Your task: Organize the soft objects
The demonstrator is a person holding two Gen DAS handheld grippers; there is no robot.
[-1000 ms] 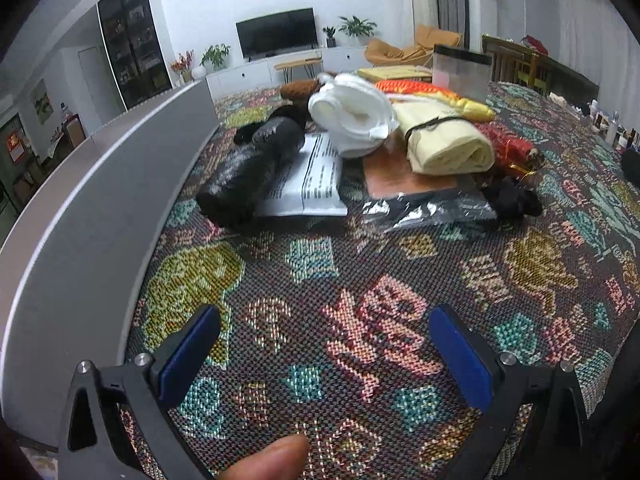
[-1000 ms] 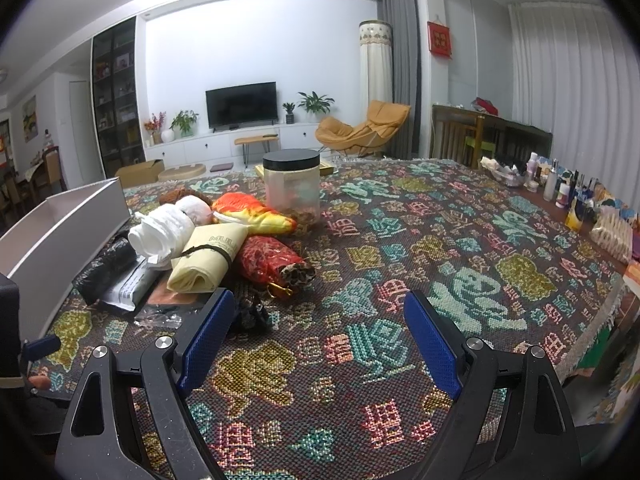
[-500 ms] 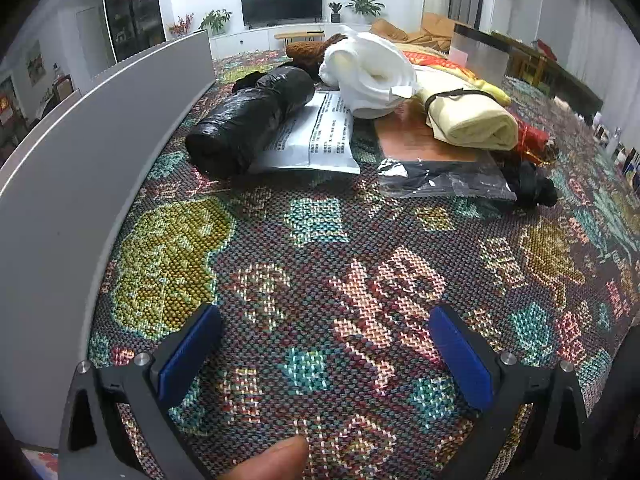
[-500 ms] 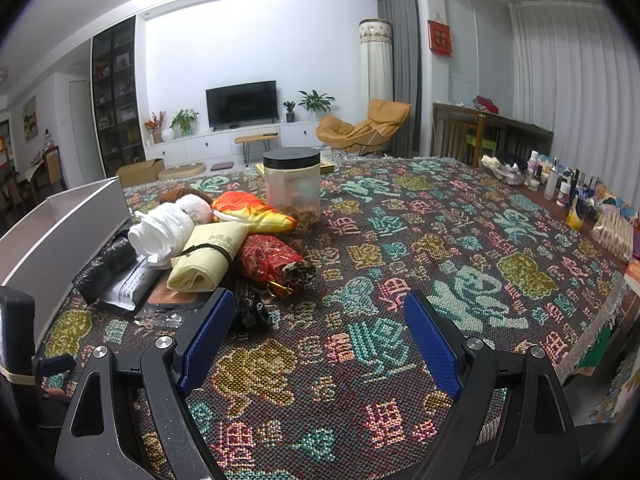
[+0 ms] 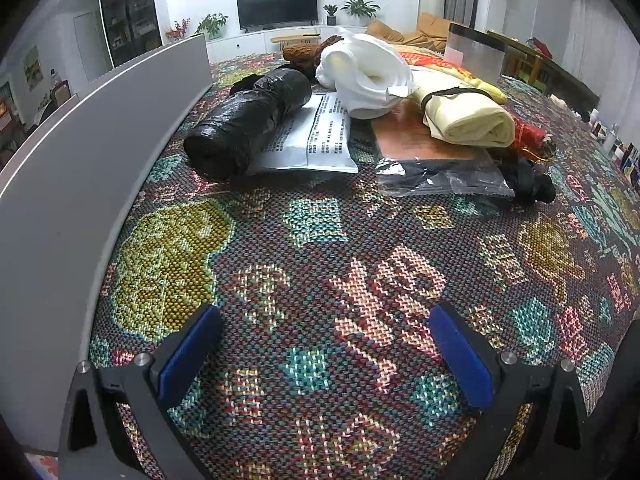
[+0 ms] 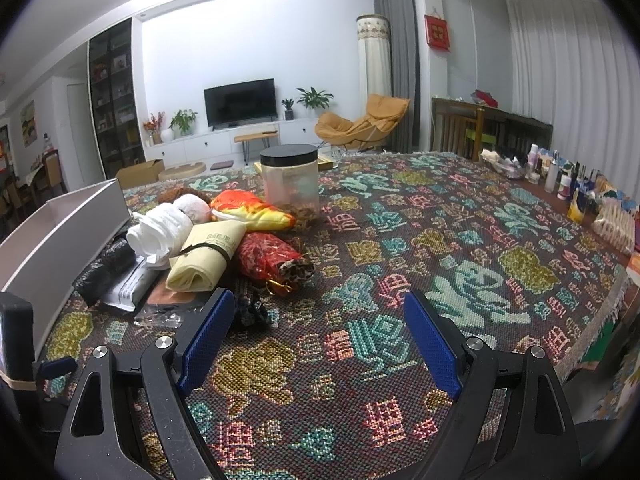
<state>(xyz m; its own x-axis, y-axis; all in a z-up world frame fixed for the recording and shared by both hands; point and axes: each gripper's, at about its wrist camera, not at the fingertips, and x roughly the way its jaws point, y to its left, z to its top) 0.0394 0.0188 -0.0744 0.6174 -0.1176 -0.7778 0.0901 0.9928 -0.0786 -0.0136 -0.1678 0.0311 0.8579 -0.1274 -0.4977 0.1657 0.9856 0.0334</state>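
A pile of soft things lies on the patterned tablecloth (image 5: 320, 264): a black plastic roll (image 5: 248, 120), a white printed pouch (image 5: 312, 136), a white cloth bundle (image 5: 368, 76), a pale yellow roll (image 5: 468, 120), a clear packet with black contents (image 5: 444, 174), a red bundle (image 6: 272, 256) and an orange-yellow plush (image 6: 248, 210). My left gripper (image 5: 324, 356) is open and empty, low over the cloth, short of the pile. My right gripper (image 6: 316, 336) is open and empty, right of the pile. The pile also shows in the right wrist view, with the yellow roll (image 6: 204, 260).
A long white box wall (image 5: 80, 152) runs along the table's left side. A clear jar with a black lid (image 6: 290, 180) stands behind the pile. Bottles and small items (image 6: 568, 184) line the far right edge.
My left gripper has moved forward toward the pile and tilted down slightly; the pile looks larger. The fingertip at the bottom edge is out of view. The right gripper has barely moved.
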